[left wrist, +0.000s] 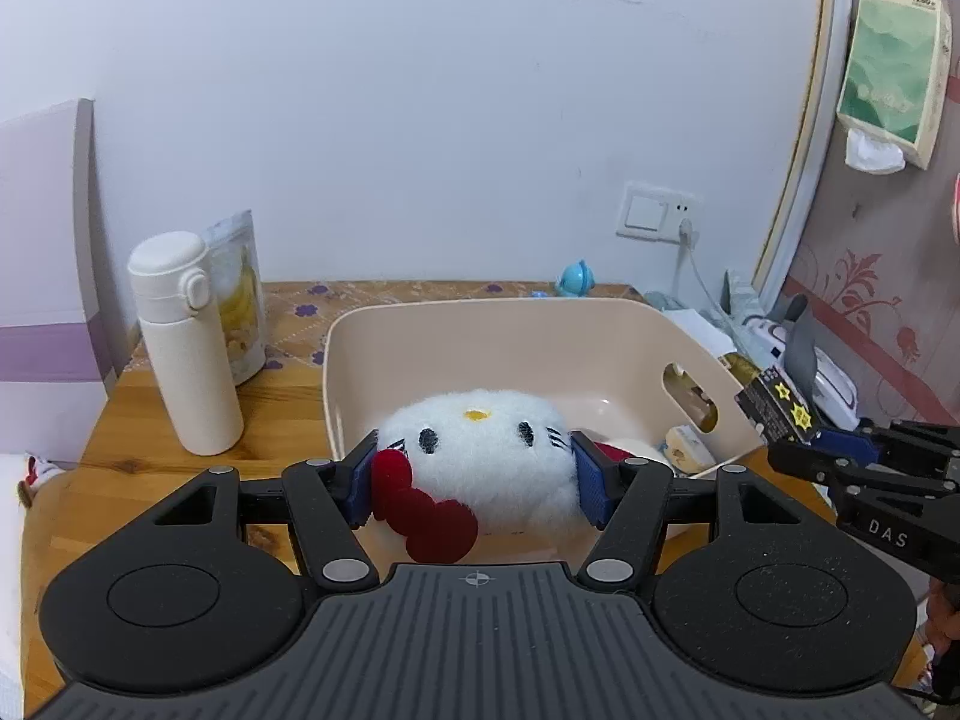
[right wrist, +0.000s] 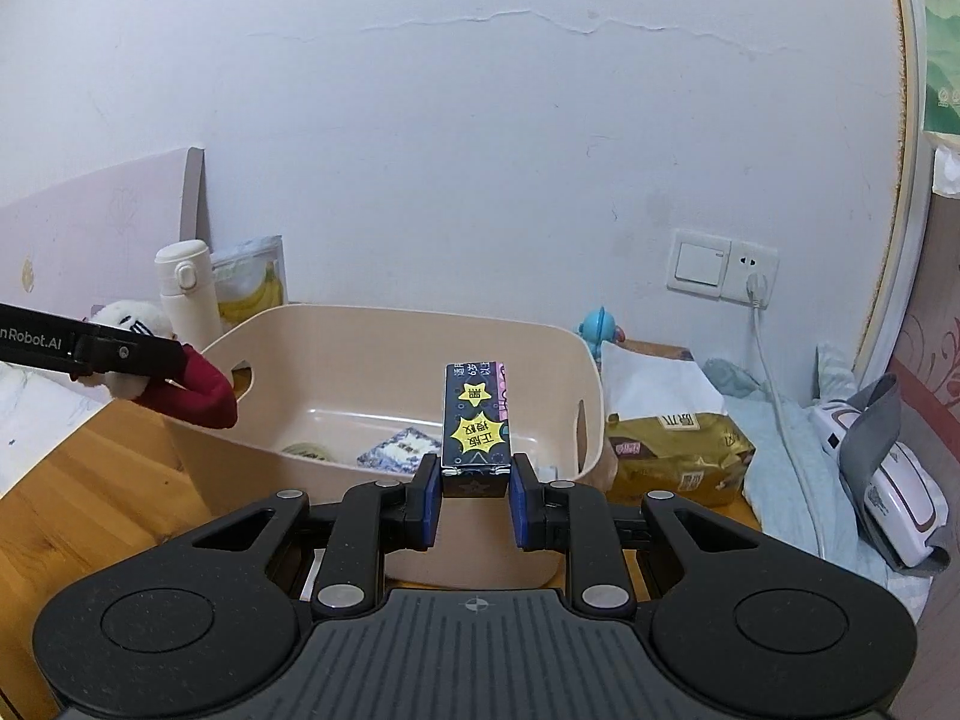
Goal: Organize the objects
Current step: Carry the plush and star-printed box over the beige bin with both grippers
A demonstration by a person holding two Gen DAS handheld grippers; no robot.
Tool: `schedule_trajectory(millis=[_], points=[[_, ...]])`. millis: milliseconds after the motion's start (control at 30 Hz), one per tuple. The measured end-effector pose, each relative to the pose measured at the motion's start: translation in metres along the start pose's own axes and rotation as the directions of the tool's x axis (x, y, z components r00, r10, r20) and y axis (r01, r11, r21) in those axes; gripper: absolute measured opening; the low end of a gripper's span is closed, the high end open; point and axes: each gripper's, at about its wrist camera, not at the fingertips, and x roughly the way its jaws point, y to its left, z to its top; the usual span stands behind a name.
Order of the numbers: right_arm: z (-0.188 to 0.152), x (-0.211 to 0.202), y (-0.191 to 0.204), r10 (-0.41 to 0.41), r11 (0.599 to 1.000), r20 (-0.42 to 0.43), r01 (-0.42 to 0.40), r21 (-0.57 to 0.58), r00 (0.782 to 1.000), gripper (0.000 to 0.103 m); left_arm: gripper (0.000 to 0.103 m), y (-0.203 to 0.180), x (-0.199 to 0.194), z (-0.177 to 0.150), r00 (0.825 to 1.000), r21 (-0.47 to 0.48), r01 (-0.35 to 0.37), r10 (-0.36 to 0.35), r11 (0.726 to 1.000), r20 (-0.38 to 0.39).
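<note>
Left hand-held gripper (left wrist: 474, 483) clamped on white plush cat toy (left wrist: 480, 456), red bow toward the camera, held over near rim of beige bin (left wrist: 420, 324); right hand-held gripper (right wrist: 471, 498) closed on small dark box with yellow stars (right wrist: 475, 426), upright, above the bin's front edge; white bottle (left wrist: 183, 342) stands on wooden tabletop (left wrist: 282, 420) left of the bin.

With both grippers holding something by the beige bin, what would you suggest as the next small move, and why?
Probably carry the left gripper a little further forward over the beige bin and open it there. Its pads grip the white plush toy, which hangs over the bin's near rim, not yet clear inside. The right gripper holds the dark star-printed box and could follow.
</note>
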Motion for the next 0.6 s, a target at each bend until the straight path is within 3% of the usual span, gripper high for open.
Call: schedule_trajectory(millis=[600], points=[[0.006,0.045,-0.011,0.01,1.0,-0.057,-0.01,0.008,0.998,0.022,0.064,-0.004,0.06,-0.001,0.996,0.019,-0.006,0.007,1.0,-0.094]])
